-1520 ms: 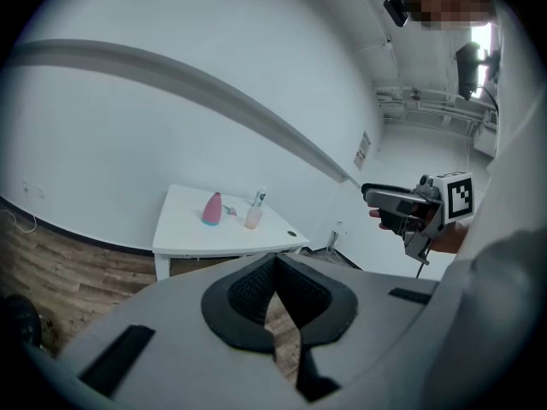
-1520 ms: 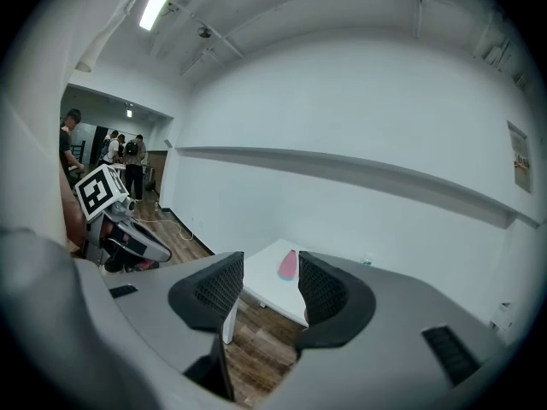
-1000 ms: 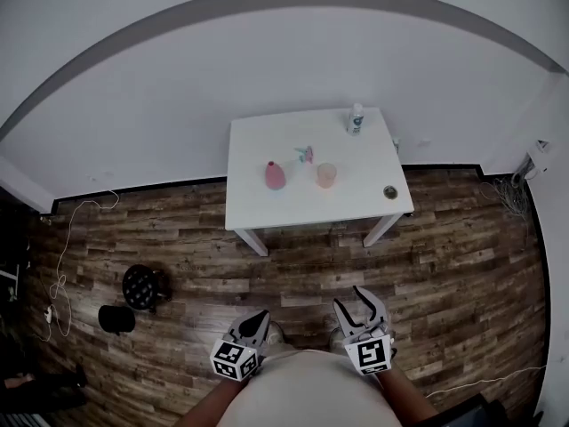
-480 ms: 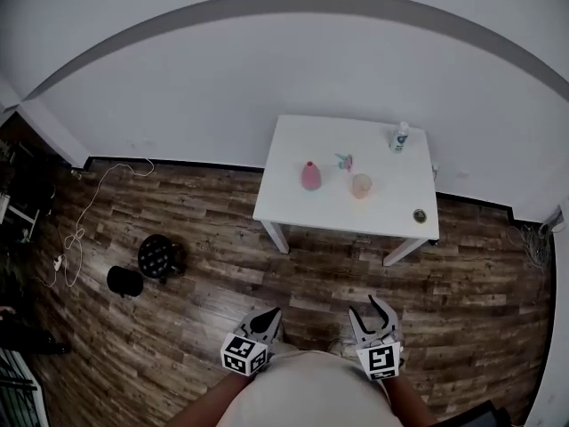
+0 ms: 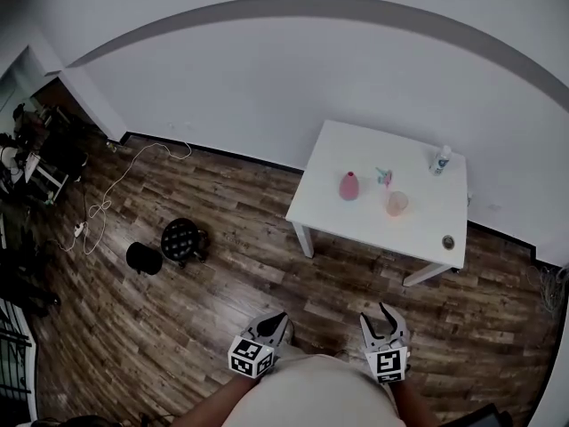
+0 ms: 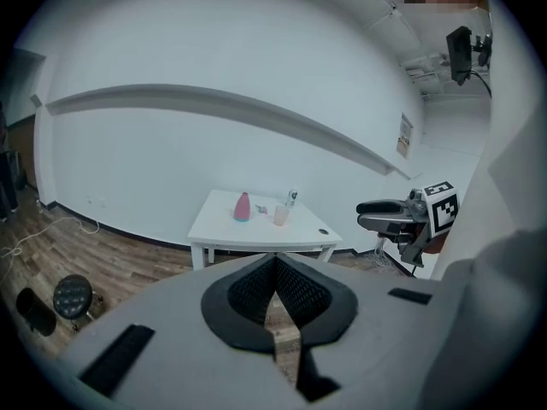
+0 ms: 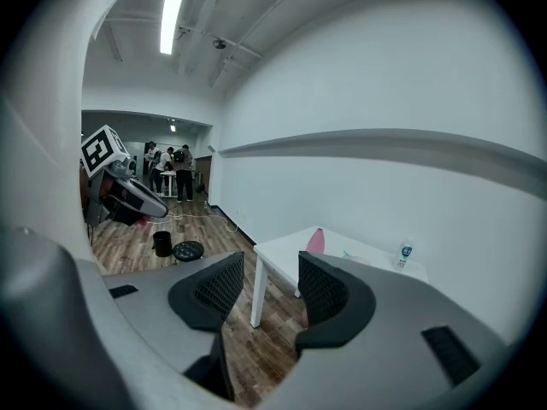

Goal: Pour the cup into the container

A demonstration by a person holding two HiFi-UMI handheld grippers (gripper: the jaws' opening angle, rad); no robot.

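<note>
Room: a white wall (image 5: 267,87) met a wood-plank floor (image 5: 240,283).
Surface: a white table (image 5: 356,225) stood against the wall, well apart from both grippers.
Cup: a pale orange cup (image 5: 397,203) stood upright on the table, near the pink container (image 5: 348,186) and to its right.
Other tabletop things: a small clear bottle (image 5: 440,159) stood at the far edge; a dark round disc (image 5: 448,242) lay near the front corner.
Floor things: a black stool (image 5: 182,238) stood beside a black bin (image 5: 144,258), with a white cable (image 5: 107,194) trailing nearby.
Left gripper (image 5: 277,318): jaws pressed together, nothing between them.
Right gripper (image 5: 377,318): jaws apart, empty.
</note>
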